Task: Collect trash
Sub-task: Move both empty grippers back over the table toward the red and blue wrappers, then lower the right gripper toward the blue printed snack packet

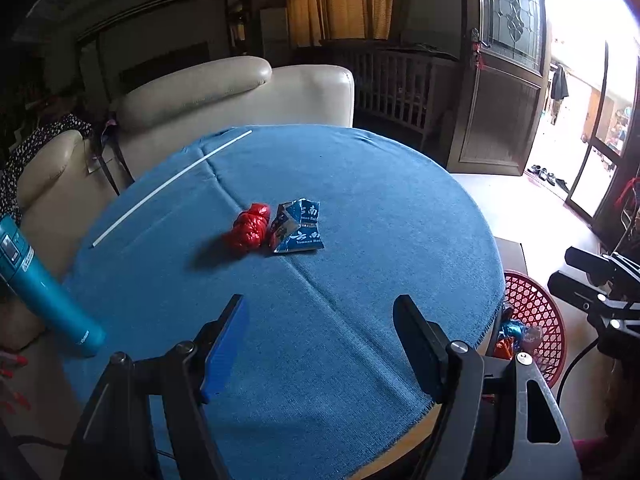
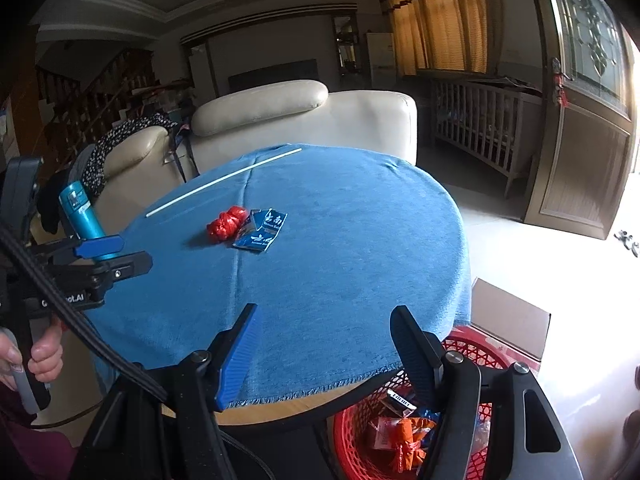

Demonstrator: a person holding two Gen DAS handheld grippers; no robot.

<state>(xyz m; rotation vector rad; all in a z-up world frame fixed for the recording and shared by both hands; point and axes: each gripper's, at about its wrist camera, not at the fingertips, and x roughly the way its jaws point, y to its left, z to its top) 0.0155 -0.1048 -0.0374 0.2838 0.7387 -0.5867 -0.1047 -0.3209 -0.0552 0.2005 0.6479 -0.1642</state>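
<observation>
Trash remains on the blue-draped counter (image 1: 360, 208) as both tools hover at its near edge with nothing between their jaws. The left tool (image 1: 320, 344) stands spread and empty, aimed down across the cloth toward a crumpled red wrapper (image 1: 249, 227) and a torn blue packet (image 1: 298, 227) lying touching each other near the middle. The right tool (image 2: 324, 354), likewise spread and empty, hangs over the counter's rim just above a red mesh basket (image 2: 352, 436) on the floor, which already holds several wrappers (orange and blue ones show through the weave). A long white straw (image 1: 172, 188) lies well apart near the far edge, and a teal bottle (image 1: 44, 288) stands at the left. By the look of it, the step in hand falls between pickups, and the next move calls for a reach forward to the red wrapper or the packet, a close pinch low on the cloth, then a carry back to the basket.
</observation>
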